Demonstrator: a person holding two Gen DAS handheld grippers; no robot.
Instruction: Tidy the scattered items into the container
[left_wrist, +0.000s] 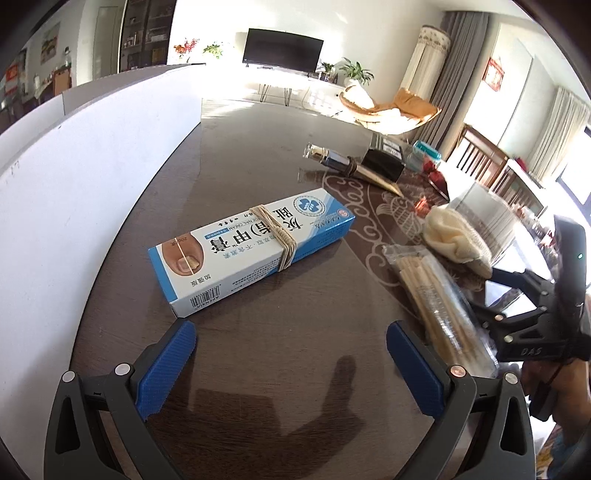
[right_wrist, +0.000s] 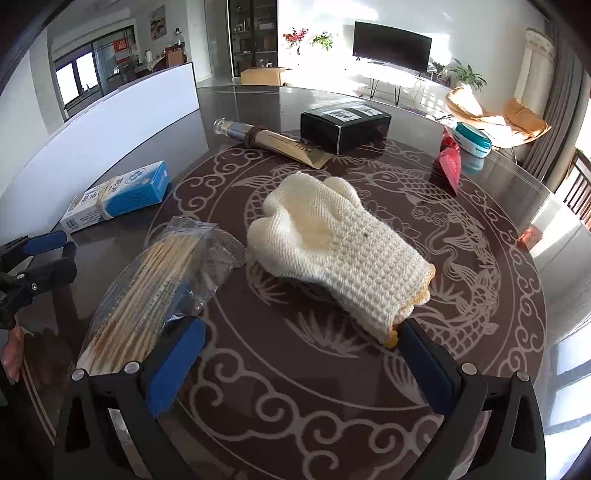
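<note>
A blue-and-white cream box (left_wrist: 251, 251) bound with rubber bands lies on the dark table just ahead of my open left gripper (left_wrist: 291, 354); nothing is between its fingers. A white container wall (left_wrist: 92, 177) curves along the left. In the right wrist view, cream knitted gloves (right_wrist: 332, 243) lie mid-table, their cuff touching the right finger of my open right gripper (right_wrist: 303, 354). A clear bag of wooden sticks (right_wrist: 147, 288) lies beside its left finger. The cream box (right_wrist: 118, 195) and the container wall (right_wrist: 110, 136) show at the left, the left gripper (right_wrist: 40, 247) below them.
A gold and dark tube (right_wrist: 273, 140), a black box (right_wrist: 345, 123), a red packet (right_wrist: 450, 166) and a teal-lidded tub (right_wrist: 472, 140) sit at the table's far side. The right gripper's body (left_wrist: 546, 314) and a hand show at the left wrist view's right edge.
</note>
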